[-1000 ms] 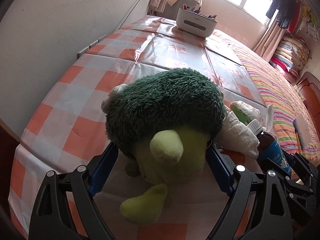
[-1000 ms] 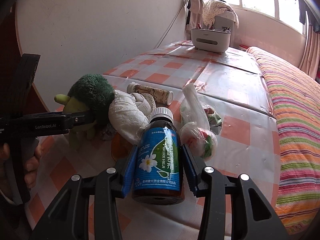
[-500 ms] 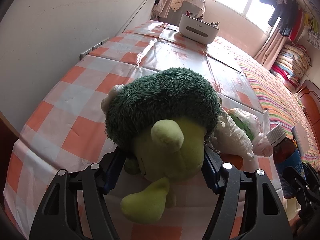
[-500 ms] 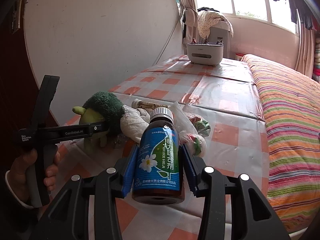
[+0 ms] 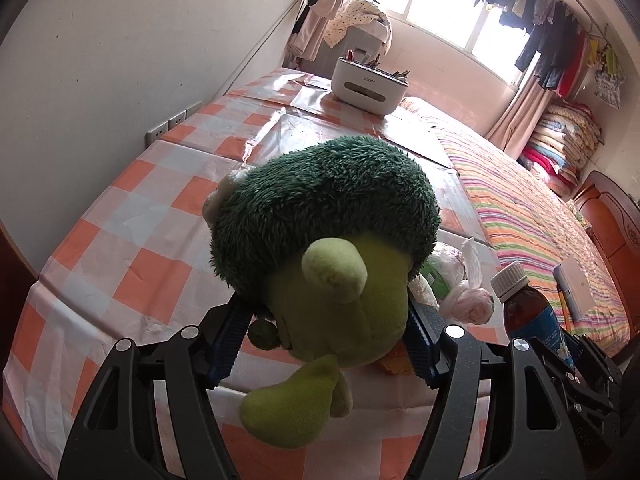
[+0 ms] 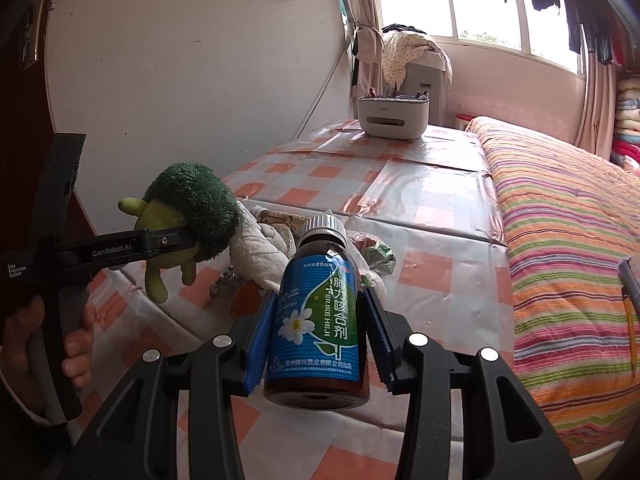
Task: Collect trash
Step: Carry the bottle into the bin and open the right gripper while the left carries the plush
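Note:
My left gripper (image 5: 326,334) is shut on a green plush toy (image 5: 324,236) with a dark shaggy top, and the toy hangs above the checked tablecloth (image 5: 132,216). In the right wrist view the same plush toy (image 6: 188,216) hangs clear of the table in the left gripper (image 6: 176,242). My right gripper (image 6: 316,340) is shut on a brown medicine bottle (image 6: 316,320) with a blue label and a white cap, held upright above the table. The bottle (image 5: 528,312) also shows at the right of the left wrist view.
A pile stays on the table: crumpled white tissue (image 6: 260,256), knotted plastic bags (image 5: 464,296) with green and red scraps, a paper-wrapped tube (image 6: 280,218). A white organiser box (image 6: 392,116) stands at the far end. A striped bed (image 6: 568,216) borders the right side. A hand (image 6: 72,340) grips the left handle.
The left gripper's jaws closed onto the plush toy and lifted it off the table. The right gripper rose a little with the bottle still held.

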Demonstrator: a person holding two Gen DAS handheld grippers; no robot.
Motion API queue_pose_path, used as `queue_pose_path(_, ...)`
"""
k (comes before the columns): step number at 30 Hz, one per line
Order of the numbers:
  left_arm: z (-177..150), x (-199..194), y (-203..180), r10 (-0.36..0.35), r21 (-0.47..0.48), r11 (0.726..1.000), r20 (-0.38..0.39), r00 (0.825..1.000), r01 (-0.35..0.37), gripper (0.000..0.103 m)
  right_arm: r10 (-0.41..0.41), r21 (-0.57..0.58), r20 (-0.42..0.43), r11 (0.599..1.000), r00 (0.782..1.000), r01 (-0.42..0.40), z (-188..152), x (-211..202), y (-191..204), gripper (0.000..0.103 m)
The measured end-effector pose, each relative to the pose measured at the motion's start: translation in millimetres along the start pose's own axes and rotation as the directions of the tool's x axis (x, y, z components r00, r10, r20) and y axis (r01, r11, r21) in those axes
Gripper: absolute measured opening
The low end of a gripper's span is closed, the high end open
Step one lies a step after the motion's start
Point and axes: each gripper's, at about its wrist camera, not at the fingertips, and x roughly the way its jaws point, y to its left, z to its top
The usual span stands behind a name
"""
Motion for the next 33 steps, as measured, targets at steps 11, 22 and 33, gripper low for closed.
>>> queue_pose_path(11, -12, -15, -40, -0.080, 0.030, 0.996, 0.015, 0.997, 0.079, 0.067, -0.041, 0.018, 0.032, 0.999, 0.999, 0.040, -5, -26, -16, 0.042)
queue_pose_path(22, -29, -22, -75, -0.136, 0.074, 0.988, 0.004, 0.991, 0.135, 0.067, -0.100, 0.034, 0.065, 0.995, 0.993, 0.098, -13, -53, -35, 0.042)
queue_pose_path(33, -48, -25, -117, -0.182, 0.157, 0.971, -0.013, 0.983, 0.182, 0.067, -0.172, 0.068, 0.090, 0.984, 0.981, 0.166, -28, -84, -57, 0.042)
